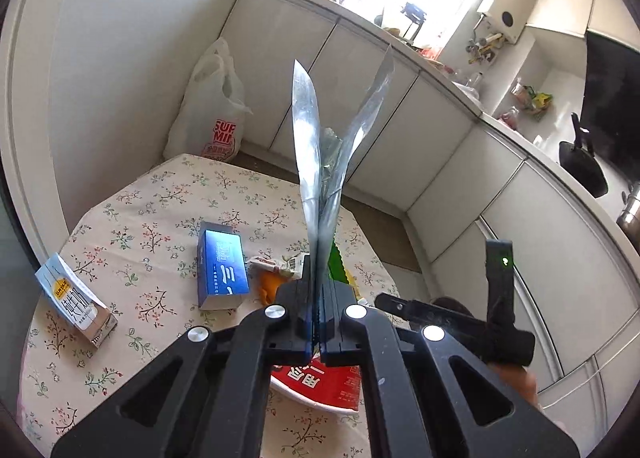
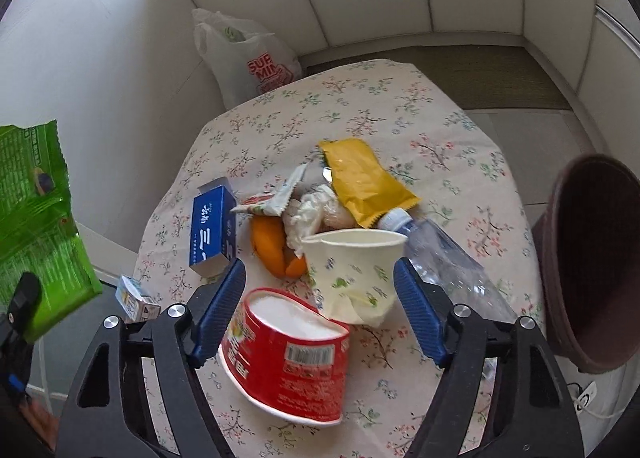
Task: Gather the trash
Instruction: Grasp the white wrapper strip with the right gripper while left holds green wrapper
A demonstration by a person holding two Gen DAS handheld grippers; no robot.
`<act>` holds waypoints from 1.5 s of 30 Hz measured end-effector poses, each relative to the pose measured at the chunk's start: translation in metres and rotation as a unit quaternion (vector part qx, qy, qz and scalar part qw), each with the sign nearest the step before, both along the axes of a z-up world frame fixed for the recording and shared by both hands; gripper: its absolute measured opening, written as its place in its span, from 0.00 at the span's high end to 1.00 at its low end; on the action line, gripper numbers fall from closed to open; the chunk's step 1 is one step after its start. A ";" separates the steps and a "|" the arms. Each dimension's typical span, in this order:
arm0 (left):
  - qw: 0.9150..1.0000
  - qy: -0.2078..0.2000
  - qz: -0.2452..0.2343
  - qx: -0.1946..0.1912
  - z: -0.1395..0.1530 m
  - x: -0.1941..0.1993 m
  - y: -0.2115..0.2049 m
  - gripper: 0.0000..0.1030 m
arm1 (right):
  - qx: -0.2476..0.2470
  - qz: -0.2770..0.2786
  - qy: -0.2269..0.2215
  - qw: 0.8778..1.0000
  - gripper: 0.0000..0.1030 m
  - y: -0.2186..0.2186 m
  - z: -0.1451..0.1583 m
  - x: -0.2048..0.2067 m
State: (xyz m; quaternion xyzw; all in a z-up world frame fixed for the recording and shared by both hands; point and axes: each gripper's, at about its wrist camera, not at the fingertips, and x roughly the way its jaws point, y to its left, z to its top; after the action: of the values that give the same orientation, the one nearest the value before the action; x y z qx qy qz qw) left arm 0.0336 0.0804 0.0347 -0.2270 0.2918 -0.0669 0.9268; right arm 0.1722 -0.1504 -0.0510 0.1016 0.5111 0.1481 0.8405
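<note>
A round table under a cream cloth printed with small flowers [image 2: 440, 130] stands in a corner of a kitchen, white wall panels on two sides and a run of pale cabinet doors [image 1: 440, 162] beneath a cluttered counter and a bright window. The left gripper [image 1: 318, 322] is clamped on a green foil wrapper [image 2: 36, 210] with a silver inside, lifted clear of the table; seen from its own camera the wrapper stands edge-on straight ahead of the fingers. The right gripper [image 2: 320, 298] hangs over the litter with its blue-padded jaws well apart, nothing pressed between them; a crushed white paper cup with a floral print [image 2: 352, 270] and a dented red instant-noodle tub [image 2: 288, 354] lie in the gap below. Beyond the cup sit a yellow pouch [image 2: 368, 182], orange peel [image 2: 272, 246], crumpled tissue and a clear plastic bottle [image 2: 444, 254]. Left of the fingers lies a blue carton [image 2: 212, 230]. A brown plastic bin [image 2: 588, 258] stands off the table's right edge. A white shopping bag with red lettering [image 2: 248, 54] slumps against the far wall.
</note>
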 end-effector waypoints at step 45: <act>1.000 0.024 -0.001 -0.009 -0.018 0.000 0.024 0.99 | 0.075 -0.104 -0.017 0.992 0.93 0.046 -0.019 0.060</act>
State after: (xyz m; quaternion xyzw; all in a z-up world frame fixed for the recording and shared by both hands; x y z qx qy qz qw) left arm 0.0339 0.1043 0.0171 -0.2366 0.3133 -0.0652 0.9174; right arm 0.2324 -0.1047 -0.0697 0.2146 0.4705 0.0993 0.8501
